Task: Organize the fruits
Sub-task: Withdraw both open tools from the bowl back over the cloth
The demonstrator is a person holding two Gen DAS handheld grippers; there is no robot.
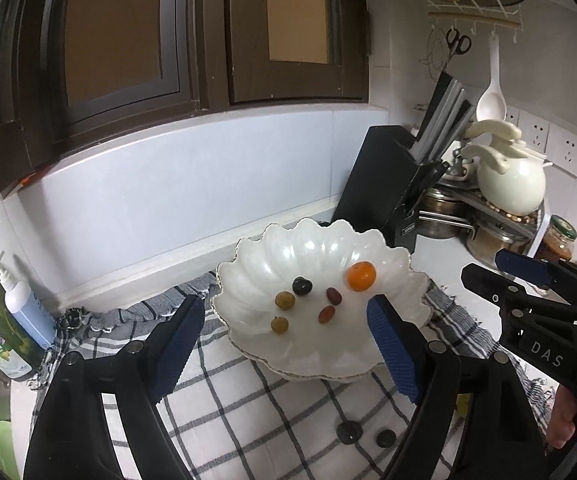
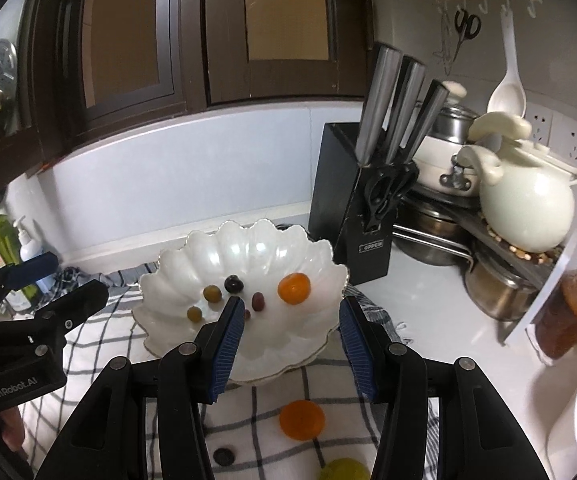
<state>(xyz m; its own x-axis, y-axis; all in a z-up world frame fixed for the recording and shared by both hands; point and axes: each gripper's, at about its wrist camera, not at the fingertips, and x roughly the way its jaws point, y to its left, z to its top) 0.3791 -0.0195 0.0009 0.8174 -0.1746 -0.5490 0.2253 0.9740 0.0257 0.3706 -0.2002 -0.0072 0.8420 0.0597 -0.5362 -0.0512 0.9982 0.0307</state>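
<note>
A white scalloped bowl (image 1: 308,248) (image 2: 248,248) stands on a checked cloth (image 1: 272,408). In it lie an orange (image 1: 361,276) (image 2: 294,288), a dark grape (image 1: 301,285) (image 2: 233,283), two green grapes (image 1: 285,300) and two red grapes (image 1: 333,295). My left gripper (image 1: 284,344) (image 2: 68,278) hovers open and empty before the bowl's near rim. My right gripper (image 2: 292,348) (image 1: 484,266) is open and empty too, just right of it. On the cloth nearer me lie a second orange (image 2: 301,420), a dark grape (image 2: 223,457) and a yellow-green fruit (image 2: 344,470).
A black knife block (image 2: 352,208) stands behind the bowl on the right, with pots and a white teapot (image 2: 528,204) beyond it. A glass jar (image 2: 568,312) sits at far right. Soap bottles (image 1: 20,300) stand at the left by the wall.
</note>
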